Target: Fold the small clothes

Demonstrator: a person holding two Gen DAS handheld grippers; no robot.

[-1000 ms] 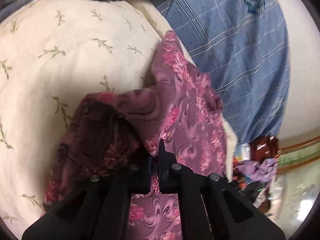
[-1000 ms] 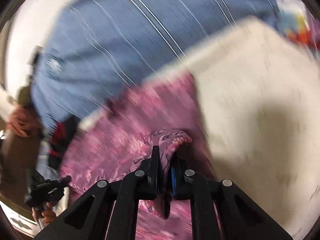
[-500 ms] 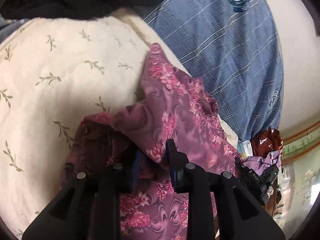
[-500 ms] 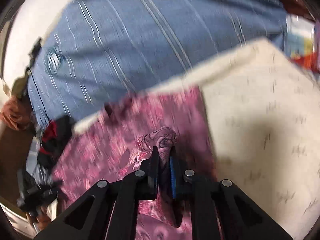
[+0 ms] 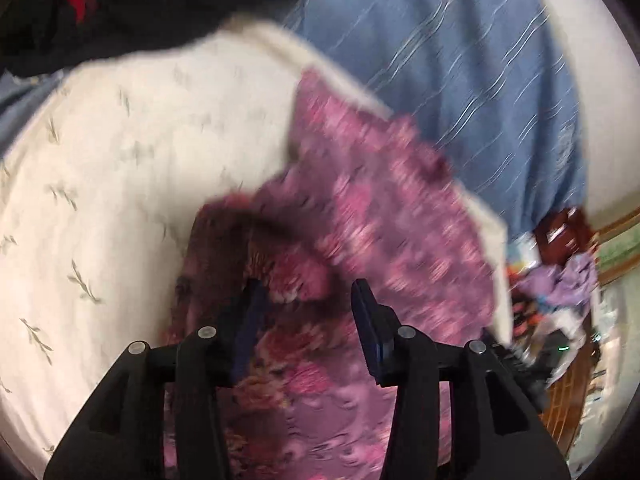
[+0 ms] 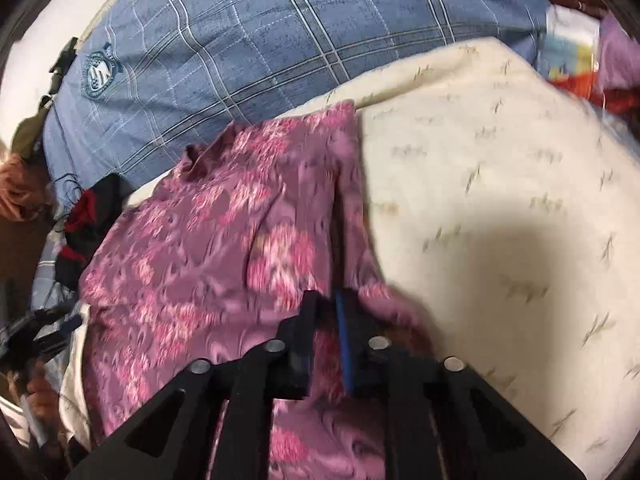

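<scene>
Cream bedspread (image 6: 500,208), purple floral garment (image 6: 208,248) spread, no containers visible

**Home bedroom, lived-in**

Looks like a bedroom in a home. Work surface is soft bedding: cream sheet w/ small leaf sprigs (image 6: 500,184), a blue plaid blanket or cover w/ a round crest (image 6: 256,40) lying beyond it. Loose clothes piled round the edges, e.g. dark garments w/ red bits (image 5: 120,4) and a purple cloth heap (image 5: 560,284) among misc clutter. Wood trim and a pale wall (image 5: 616,232) at the side. No lab or shop gear visible.
</scene>
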